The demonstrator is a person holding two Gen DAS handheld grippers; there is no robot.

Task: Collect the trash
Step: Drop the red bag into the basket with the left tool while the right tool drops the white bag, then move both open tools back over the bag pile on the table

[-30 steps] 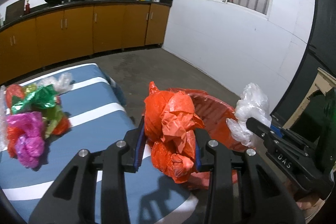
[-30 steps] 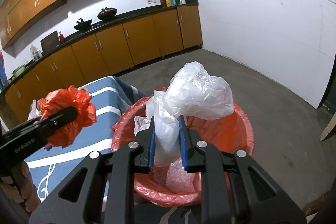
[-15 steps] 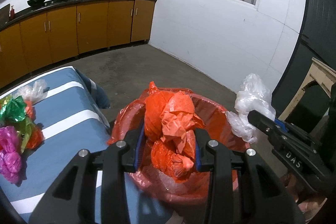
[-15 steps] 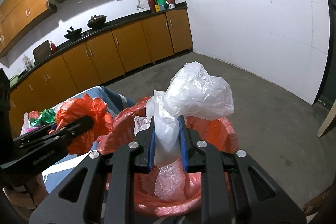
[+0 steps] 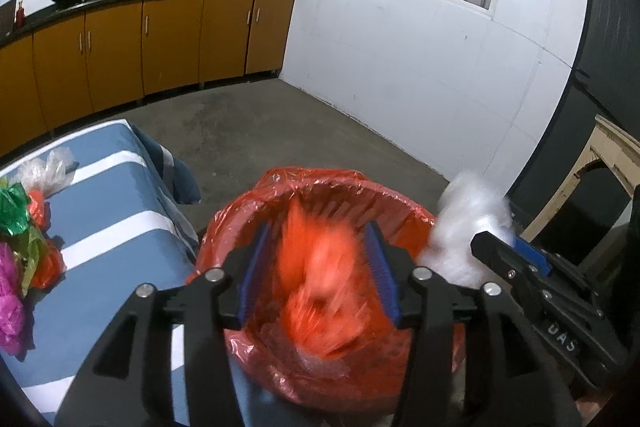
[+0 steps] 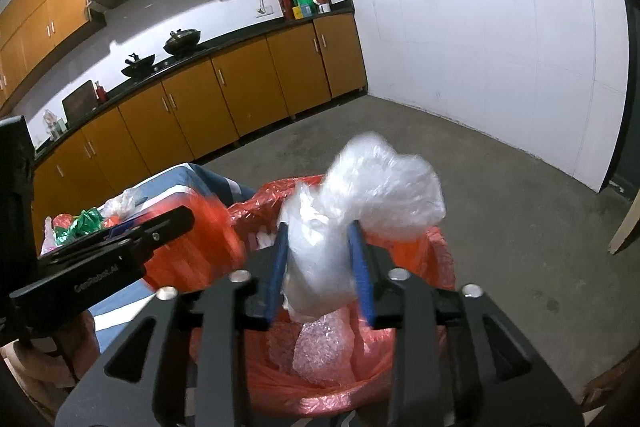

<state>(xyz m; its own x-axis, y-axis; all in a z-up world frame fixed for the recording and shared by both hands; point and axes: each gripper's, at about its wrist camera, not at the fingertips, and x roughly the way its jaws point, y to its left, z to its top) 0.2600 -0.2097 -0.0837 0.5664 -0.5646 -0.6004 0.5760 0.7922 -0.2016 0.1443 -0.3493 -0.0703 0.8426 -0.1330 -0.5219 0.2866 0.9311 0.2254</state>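
A bin with a red liner (image 5: 320, 179) stands on the floor beside the table. My left gripper (image 5: 317, 227) hangs over it and its jaws are opening. The crumpled orange bag (image 5: 320, 279) is blurred between the blue pads and apart from them, dropping toward the bin. My right gripper (image 6: 318, 227) is over the same bin (image 6: 440, 247), its jaws opening too. The clear plastic bag (image 6: 384, 179) sits loose and blurred between its pads. Each gripper shows in the other's view: the right one (image 5: 480, 239), the left one (image 6: 172, 223).
Bubble wrap (image 6: 320, 351) lies inside the bin. Left of the bin, the table with a blue-and-white striped cloth (image 5: 100, 211) carries a pile of coloured bags (image 5: 16, 227) and a clear bag (image 5: 44, 167). Orange cabinets (image 5: 120, 47) line the far wall. A hand (image 6: 40, 359) holds the left gripper.
My left gripper has travelled from above the table to over the bin. Both pairs of jaws have widened, and the orange and clear bags have come loose and blurred.
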